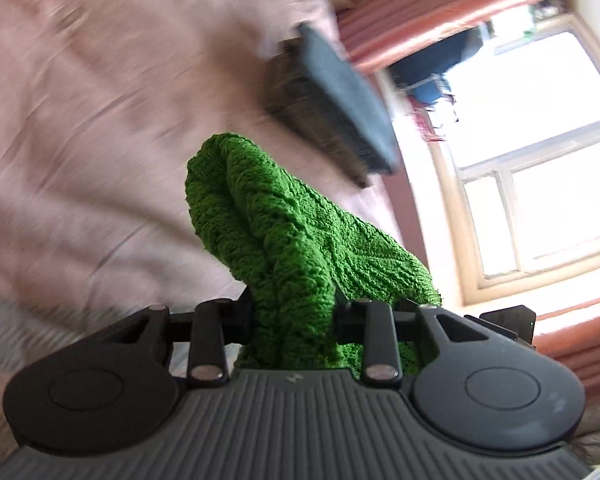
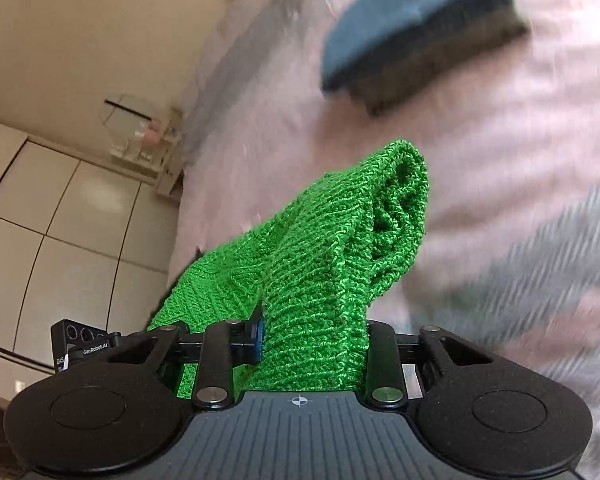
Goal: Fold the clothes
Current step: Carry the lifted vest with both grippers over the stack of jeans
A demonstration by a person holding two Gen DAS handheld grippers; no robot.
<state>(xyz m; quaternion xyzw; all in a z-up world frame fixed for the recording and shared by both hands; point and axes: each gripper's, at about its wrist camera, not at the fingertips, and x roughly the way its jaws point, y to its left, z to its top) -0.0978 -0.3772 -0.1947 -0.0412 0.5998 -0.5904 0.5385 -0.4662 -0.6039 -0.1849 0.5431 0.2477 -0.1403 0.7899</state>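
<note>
A bright green knitted garment (image 1: pixel 268 224) bulges up between the fingers of my left gripper (image 1: pixel 294 320), which is shut on a bunched fold of it. In the right wrist view another bunch of the same green knit (image 2: pixel 332 248) is pinched in my right gripper (image 2: pixel 314 336), also shut. Both bunches are held above a pink bedsheet (image 1: pixel 80 120), which also lies under the right gripper (image 2: pixel 500 152). The fingertips of both grippers are buried in the knit. The rest of the garment trails out of sight toward the other gripper in each view.
A stack of folded dark clothes (image 1: pixel 332 108) lies on the bed beyond the green knit; it shows in the right wrist view as a blurred dark stack (image 2: pixel 420 28). A bright window (image 1: pixel 532 152) with pink curtains is at right. Tiled floor (image 2: pixel 72 216) lies beside the bed.
</note>
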